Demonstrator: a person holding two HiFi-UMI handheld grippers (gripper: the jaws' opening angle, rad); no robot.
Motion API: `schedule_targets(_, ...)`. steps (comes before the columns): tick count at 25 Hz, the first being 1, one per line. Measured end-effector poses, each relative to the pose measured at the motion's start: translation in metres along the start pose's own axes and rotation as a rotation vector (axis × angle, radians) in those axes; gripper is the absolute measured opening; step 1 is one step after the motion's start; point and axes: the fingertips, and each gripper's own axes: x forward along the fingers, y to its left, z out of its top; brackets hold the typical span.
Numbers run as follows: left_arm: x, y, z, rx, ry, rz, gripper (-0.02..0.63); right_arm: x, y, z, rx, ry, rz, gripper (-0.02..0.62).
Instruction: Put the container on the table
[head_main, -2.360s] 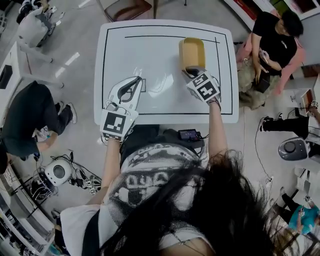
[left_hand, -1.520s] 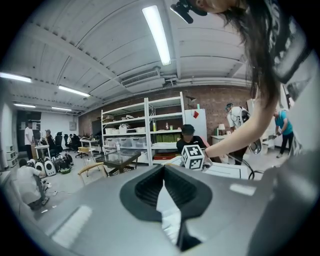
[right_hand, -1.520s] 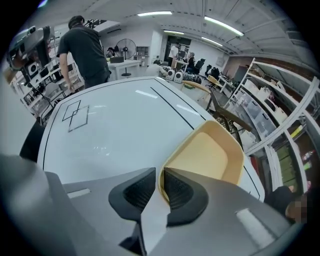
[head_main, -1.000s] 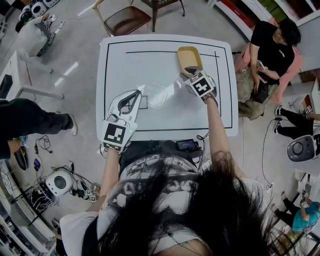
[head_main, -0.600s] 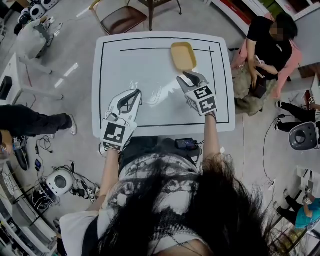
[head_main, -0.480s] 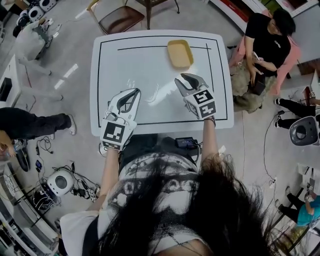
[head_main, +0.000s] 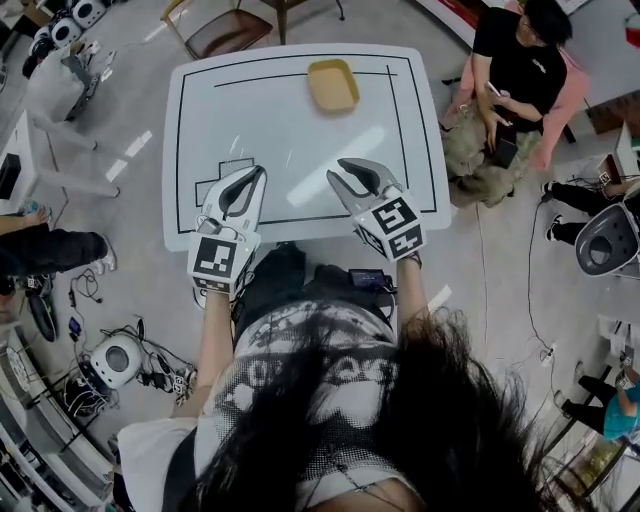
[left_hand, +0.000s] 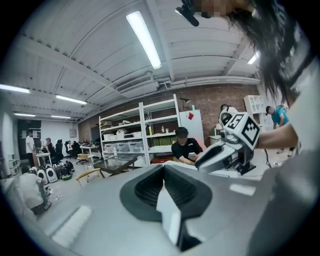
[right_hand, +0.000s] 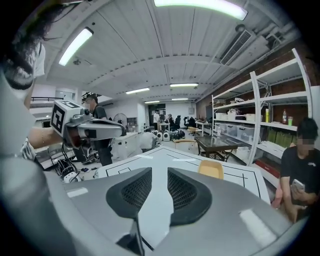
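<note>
A small black device (head_main: 368, 278) with cables is noted at the near edge of the table (head_main: 200, 120). The left gripper (head_main: 257, 173) is held over the near left part of the table. Its tongs are brought together, with nothing between them. The right gripper (head_main: 350, 170) is held over the near right part. Its tongs stand apart and have just been closing, and only bare tabletop is seen through the gap. Nothing is found between either gripper and the container (head_main: 333, 85), which lies well apart from both.

The container is a shallow yellow tray, rectangular with rounded corners and smooth walls. It is set upright on the far part of the table, right of centre, just inside the black border line. The tabletop is white and glossy, with rounded corners and black lines.

Beyond the table a chair (head_main: 222, 35) with a brown seat is recorded. To the right is a seated person (head_main: 510, 60) in black. The floor (head_main: 130, 150) is grey and polished. A white machine (head_main: 115, 355) and cables lie at the left. Metal shelving (left_hand: 150, 132) and a brick wall (left_hand: 220, 97) are seen farthest off.
</note>
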Motion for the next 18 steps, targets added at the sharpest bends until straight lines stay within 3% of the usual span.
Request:
schedule_targets(9, -0.035, -0.073, 0.0, -0.047, 0.002, 0.05, 0.0, -0.069, 0.029, -0.024, -0.001, -0.055, 0.054, 0.069)
schedule_targets(18, -0.066, -0.094, -0.009, -0.027, 0.045, 0.052, 0.0, -0.079, 0.065, -0.033, -0.01, -0.062, 0.091, 0.064)
